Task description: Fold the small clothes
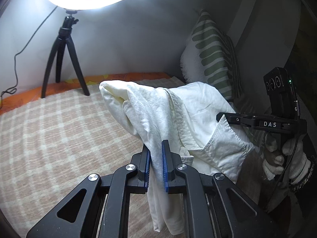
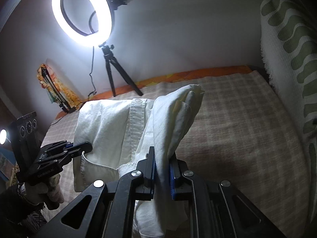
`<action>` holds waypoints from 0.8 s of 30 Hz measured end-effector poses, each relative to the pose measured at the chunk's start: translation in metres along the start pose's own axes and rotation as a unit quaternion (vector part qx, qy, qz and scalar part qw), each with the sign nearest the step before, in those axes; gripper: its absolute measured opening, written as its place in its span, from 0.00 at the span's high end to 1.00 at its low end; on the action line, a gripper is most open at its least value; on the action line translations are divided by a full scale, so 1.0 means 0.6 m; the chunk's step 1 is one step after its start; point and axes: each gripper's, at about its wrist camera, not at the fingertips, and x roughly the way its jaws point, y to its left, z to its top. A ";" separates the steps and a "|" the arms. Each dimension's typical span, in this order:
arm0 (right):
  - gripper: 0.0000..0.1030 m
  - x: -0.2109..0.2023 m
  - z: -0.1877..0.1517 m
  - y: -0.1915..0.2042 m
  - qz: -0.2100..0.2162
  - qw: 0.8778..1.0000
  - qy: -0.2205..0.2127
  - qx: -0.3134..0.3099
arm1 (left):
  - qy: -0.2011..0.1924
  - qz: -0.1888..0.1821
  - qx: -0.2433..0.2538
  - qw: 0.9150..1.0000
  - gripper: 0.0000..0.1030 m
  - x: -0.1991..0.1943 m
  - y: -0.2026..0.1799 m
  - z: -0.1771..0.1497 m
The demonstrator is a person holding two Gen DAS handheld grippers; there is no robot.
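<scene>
A small white shirt (image 1: pixel 198 109) with a button placket and a chest pocket (image 1: pixel 223 144) hangs lifted over the bed, stretched between both grippers. In the left wrist view my left gripper (image 1: pixel 156 144) is shut on a bunched fold of the shirt, blue pads pressing the cloth. My right gripper (image 1: pixel 220 117), held by a gloved hand (image 1: pixel 277 158), pinches the cloth just above the pocket. In the right wrist view my right gripper (image 2: pixel 162 154) is shut on a gathered part of the shirt (image 2: pixel 103 123). My left gripper (image 2: pixel 88 146) grips its left edge near the pocket (image 2: pixel 95 172).
A checked beige blanket (image 1: pixel 59 129) covers the bed, with an orange sheet edge (image 1: pixel 118 78) at the wall. A lit ring light (image 2: pixel 83 13) on a black tripod (image 1: pixel 63 59) stands at the back, its cable trailing. A green-patterned cushion (image 1: pixel 214 53) leans at the right.
</scene>
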 end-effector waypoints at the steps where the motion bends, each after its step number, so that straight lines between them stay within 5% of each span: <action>1: 0.91 0.002 0.003 -0.009 -0.002 1.000 0.001 0.003 | 0.001 0.000 -0.002 1.000 0.91 0.007 -0.001 0.001; 11: 0.91 0.045 0.033 -0.081 -0.056 0.998 0.020 -0.001 | 0.035 0.015 -0.027 0.999 0.91 0.080 0.002 0.005; 16: 0.91 0.085 0.039 -0.102 -0.108 0.993 0.046 -0.017 | 0.054 0.064 -0.003 0.996 0.85 0.107 0.000 0.003; 19: 0.81 0.103 0.036 -0.115 -0.144 0.987 0.067 -0.015 | 0.074 0.108 0.005 0.991 0.66 0.109 0.008 0.000; 20: 0.66 0.106 0.036 -0.119 -0.162 0.984 0.071 -0.012 | 0.079 0.136 0.006 0.988 0.47 0.105 0.014 -0.001; 21: 0.60 0.107 0.035 -0.121 -0.187 0.980 0.071 -0.010 | 0.079 0.149 0.003 0.986 0.40 0.101 0.019 -0.001; 24: 0.62 0.090 0.034 -0.119 -0.202 0.978 0.060 0.002 | 0.077 0.146 -0.018 0.986 0.40 0.078 0.035 -0.002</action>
